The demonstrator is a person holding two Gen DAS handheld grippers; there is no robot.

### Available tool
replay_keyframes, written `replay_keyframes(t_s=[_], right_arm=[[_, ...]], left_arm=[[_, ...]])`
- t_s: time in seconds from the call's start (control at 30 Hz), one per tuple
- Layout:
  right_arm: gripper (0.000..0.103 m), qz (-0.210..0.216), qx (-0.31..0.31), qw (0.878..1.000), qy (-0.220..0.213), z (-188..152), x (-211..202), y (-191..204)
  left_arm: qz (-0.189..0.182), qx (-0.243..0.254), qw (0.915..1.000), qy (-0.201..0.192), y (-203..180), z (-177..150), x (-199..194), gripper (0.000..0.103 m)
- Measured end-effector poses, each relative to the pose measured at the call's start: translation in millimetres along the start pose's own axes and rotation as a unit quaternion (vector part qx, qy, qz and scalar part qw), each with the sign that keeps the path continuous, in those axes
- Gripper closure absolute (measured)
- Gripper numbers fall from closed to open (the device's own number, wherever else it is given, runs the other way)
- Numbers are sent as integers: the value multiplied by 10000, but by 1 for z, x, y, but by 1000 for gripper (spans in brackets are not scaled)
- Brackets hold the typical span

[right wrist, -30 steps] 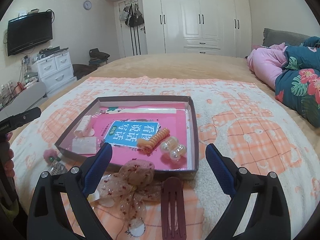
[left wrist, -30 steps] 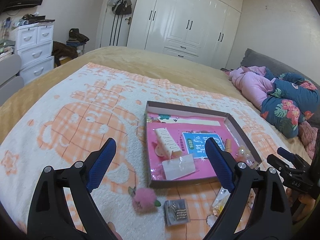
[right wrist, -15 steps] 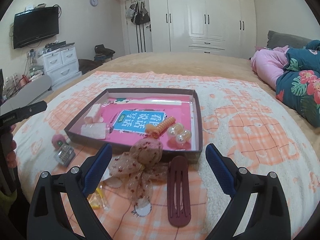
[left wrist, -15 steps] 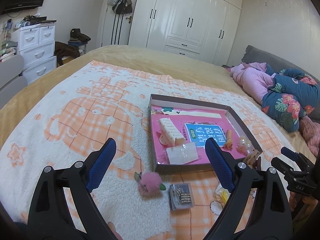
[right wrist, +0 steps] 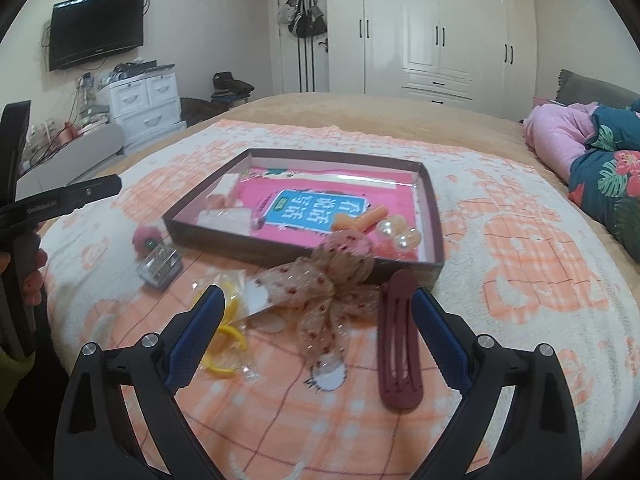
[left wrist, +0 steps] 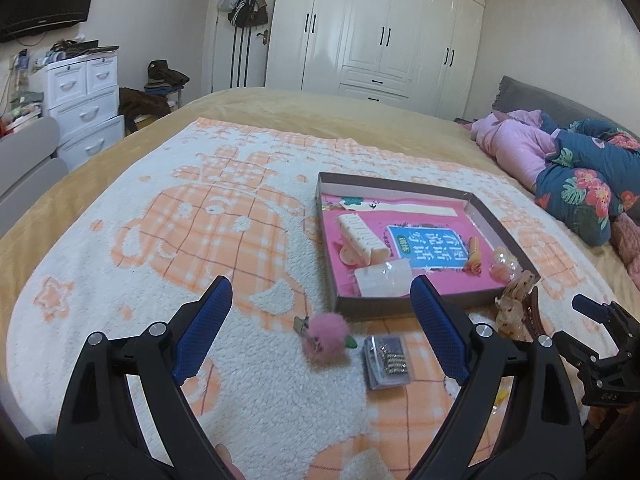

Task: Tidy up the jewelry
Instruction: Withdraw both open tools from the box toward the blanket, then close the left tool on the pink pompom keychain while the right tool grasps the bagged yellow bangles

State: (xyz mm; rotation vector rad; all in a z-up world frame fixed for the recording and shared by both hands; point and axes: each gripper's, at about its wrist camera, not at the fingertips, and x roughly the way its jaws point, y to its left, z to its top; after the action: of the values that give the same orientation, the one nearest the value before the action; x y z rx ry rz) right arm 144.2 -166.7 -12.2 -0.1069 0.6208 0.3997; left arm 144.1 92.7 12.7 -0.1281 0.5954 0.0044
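Both the left gripper and right gripper hang wide open and empty, so I'd drop the right one square over the maroon clip at lower centre-right, then lift it into the box.

Right hand-held gripper agape over bow (possibly sequinned).

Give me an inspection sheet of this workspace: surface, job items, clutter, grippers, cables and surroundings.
Surface: orange-and-white blanket over a bed.
Job's things: shallow box holding an orange hair coil and pearl beads; outside it a bow, maroon hair clip, yellow hair ties, pink pompom and small clear case.
Clutter: pink and floral bedding.
Grippers: left gripper and right gripper open, holding nothing.
Cables: wires below the television.
Surroundings: white wardrobe, white drawers.
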Motion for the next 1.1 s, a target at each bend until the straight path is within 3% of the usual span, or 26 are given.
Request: replay_keyframes(t_s=[0.67,1.1], right_arm=[[11,276,-543,9980,162,-17,4,43],[12,344,-799,9956,353,-28,27,69]], left_arm=[[4,154,9989,446,-2,-24,11,21],[8,-77,9975,698,4,-29,39,22]])
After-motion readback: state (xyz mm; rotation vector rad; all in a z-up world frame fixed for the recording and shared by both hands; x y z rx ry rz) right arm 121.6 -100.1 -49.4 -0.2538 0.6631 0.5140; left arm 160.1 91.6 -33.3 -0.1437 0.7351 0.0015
